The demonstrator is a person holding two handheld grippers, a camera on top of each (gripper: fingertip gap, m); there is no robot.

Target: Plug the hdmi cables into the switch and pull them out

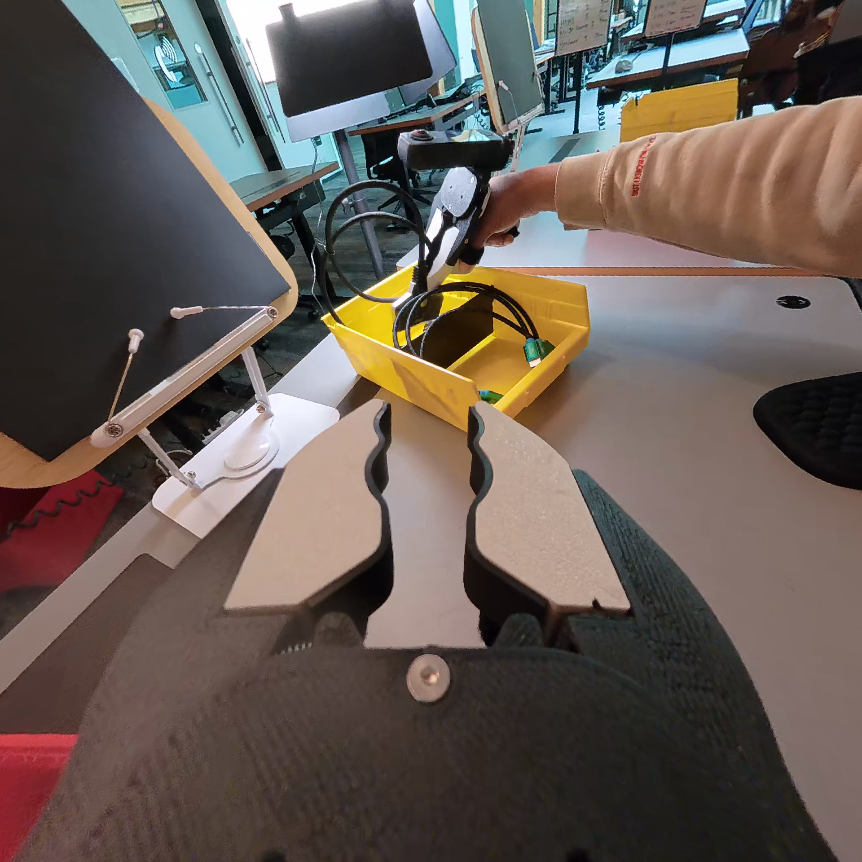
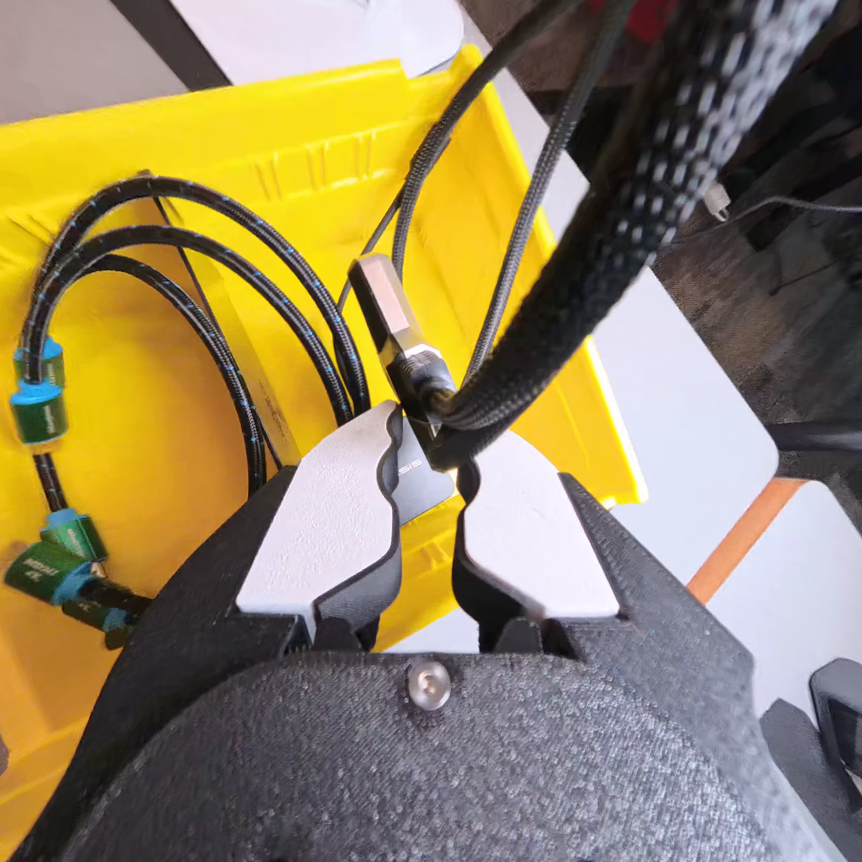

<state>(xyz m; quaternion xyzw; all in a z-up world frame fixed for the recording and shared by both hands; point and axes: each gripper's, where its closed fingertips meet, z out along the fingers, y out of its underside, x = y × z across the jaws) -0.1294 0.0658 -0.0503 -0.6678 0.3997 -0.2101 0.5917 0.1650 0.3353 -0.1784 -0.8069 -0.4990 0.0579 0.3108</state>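
Note:
My right gripper (image 2: 431,443) is shut on a small dark switch body (image 2: 417,473), held above the yellow bin (image 2: 303,116). Thick black braided cables (image 2: 559,303) leave the switch, and a silver-and-black plug (image 2: 387,303) sticks out past the fingertips. Black-and-blue braided HDMI cables (image 2: 261,280) with green plugs (image 2: 39,415) lie in the bin. In the left wrist view the right gripper (image 1: 410,298) reaches into the far side of the bin (image 1: 420,373). My left gripper (image 1: 429,415) is open and empty, just in front of the bin's near wall.
A black box-like piece (image 1: 459,331) stands inside the bin. A tilted black board (image 1: 116,210) on a white stand (image 1: 247,448) is at the left table edge. A black mesh pad (image 1: 816,429) lies at the right. A beige-sleeved arm (image 1: 723,177) crosses above the grey table (image 1: 653,513).

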